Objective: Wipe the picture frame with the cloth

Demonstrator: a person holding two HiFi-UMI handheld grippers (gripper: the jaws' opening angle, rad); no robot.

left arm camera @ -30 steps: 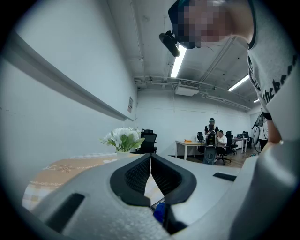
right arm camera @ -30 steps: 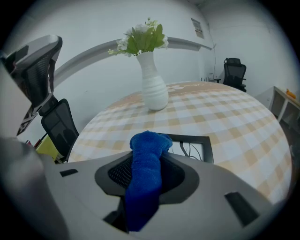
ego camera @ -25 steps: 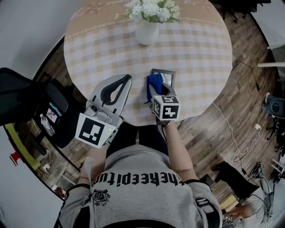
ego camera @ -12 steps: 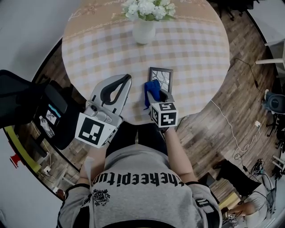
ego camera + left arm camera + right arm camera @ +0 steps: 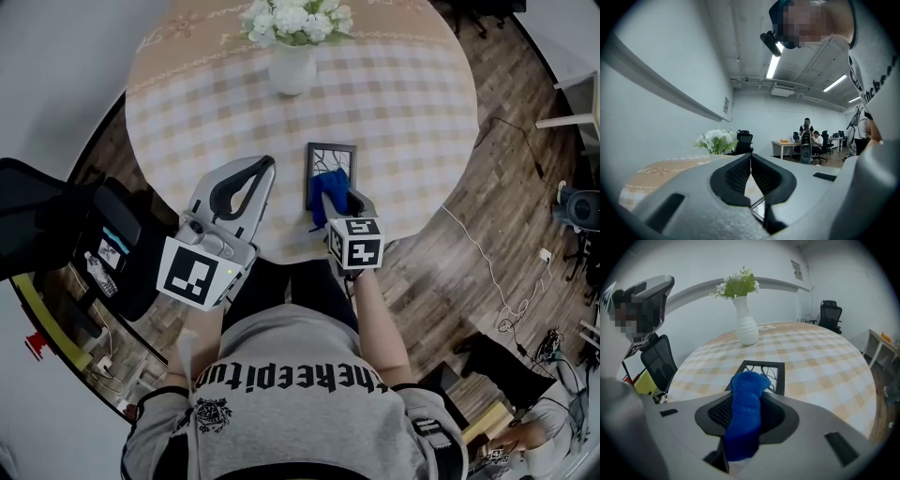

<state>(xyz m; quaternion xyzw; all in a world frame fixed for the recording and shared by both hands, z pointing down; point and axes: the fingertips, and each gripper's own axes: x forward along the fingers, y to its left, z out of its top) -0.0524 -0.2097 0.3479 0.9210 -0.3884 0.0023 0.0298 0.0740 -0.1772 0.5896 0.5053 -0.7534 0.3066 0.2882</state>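
Note:
A dark picture frame [image 5: 332, 157] lies flat on the checked round table [image 5: 412, 103], near its front edge. My right gripper [image 5: 337, 201] is shut on a blue cloth [image 5: 329, 190], which lies over the frame's near part. In the right gripper view the cloth [image 5: 744, 408] sticks out between the jaws of the right gripper [image 5: 747, 397], with the frame [image 5: 776, 367] just beyond it. My left gripper [image 5: 268, 163] hovers to the left of the frame, shut and holding nothing. In the left gripper view the pads of the left gripper [image 5: 750, 157] meet.
A white vase of white flowers [image 5: 292, 67] stands at the table's far side, also shown in the right gripper view as the vase [image 5: 746, 329]. A black chair [image 5: 56, 220] stands at the left. Cables [image 5: 506, 309] lie on the wooden floor at the right.
My right gripper has carried the cloth from the frame's left edge to the right and nearer, onto the frame's near part. The left gripper has stayed where it was.

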